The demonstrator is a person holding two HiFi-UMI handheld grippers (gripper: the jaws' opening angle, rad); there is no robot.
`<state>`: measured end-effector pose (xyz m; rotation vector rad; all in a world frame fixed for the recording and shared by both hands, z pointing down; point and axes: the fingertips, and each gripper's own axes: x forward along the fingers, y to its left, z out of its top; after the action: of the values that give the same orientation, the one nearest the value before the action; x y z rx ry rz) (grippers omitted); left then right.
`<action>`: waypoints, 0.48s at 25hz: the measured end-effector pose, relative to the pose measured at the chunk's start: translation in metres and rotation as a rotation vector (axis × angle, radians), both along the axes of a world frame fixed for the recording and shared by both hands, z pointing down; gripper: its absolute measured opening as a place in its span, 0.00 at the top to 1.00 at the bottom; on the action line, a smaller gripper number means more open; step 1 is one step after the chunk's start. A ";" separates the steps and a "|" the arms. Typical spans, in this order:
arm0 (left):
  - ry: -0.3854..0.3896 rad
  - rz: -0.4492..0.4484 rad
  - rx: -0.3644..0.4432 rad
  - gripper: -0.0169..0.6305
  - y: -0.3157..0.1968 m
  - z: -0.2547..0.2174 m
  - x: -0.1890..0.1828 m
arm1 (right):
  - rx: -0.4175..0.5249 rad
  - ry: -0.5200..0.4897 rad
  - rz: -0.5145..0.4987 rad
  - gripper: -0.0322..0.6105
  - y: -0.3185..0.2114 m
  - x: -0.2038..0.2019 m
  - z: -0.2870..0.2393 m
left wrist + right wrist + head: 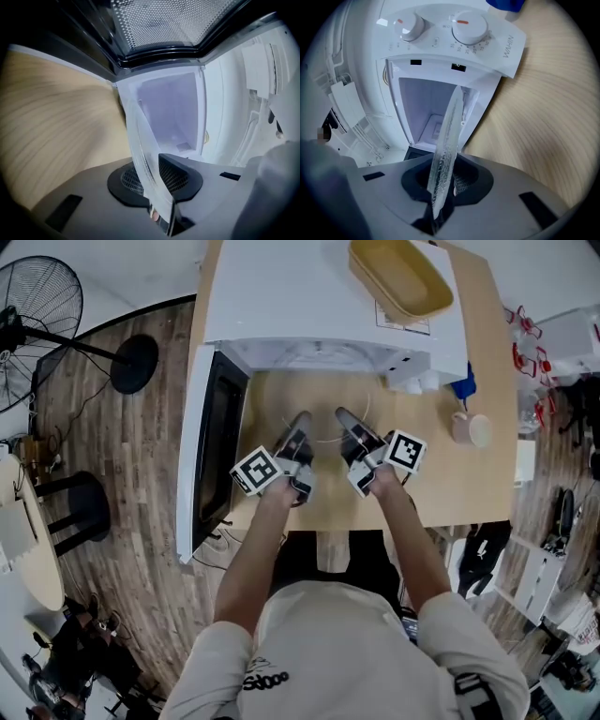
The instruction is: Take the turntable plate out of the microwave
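The clear glass turntable plate [323, 432] hangs over the wooden table just in front of the white microwave [319, 296]. My left gripper [298, 423] is shut on its left rim and my right gripper [345, 418] on its right rim. In the left gripper view the plate [145, 154] runs edge-on out of my left gripper [157, 187], with the lit cavity [173, 112] behind it. The right gripper view has the ribbed plate edge [447, 140] clamped in my right gripper [440, 187], ahead of the open cavity [426, 108].
The microwave door [211, 446] stands open to the left. A yellow oval tray [398, 277] lies on top of the microwave. A mug [466, 429] and a blue object [464, 385] sit on the table at right. Two dials [464, 26] top the control panel. A fan [37, 306] stands on the floor at left.
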<state>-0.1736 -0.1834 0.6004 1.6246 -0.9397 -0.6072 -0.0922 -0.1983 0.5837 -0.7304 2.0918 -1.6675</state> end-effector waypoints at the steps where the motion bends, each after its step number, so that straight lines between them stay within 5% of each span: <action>1: -0.008 0.012 0.008 0.86 0.003 -0.003 0.001 | 0.003 -0.003 0.008 0.90 0.004 0.002 -0.003; 7: -0.053 0.035 0.063 0.86 0.029 -0.032 0.014 | 0.037 -0.016 0.011 0.90 0.032 0.017 -0.030; 12: 0.020 -0.012 0.065 0.86 0.060 -0.062 0.028 | 0.129 -0.002 -0.068 0.90 0.057 0.026 -0.067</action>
<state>-0.1456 -0.1233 0.5382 1.6688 -0.9241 -0.6669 -0.0663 -0.1417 0.5167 -0.6231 2.2218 -1.5490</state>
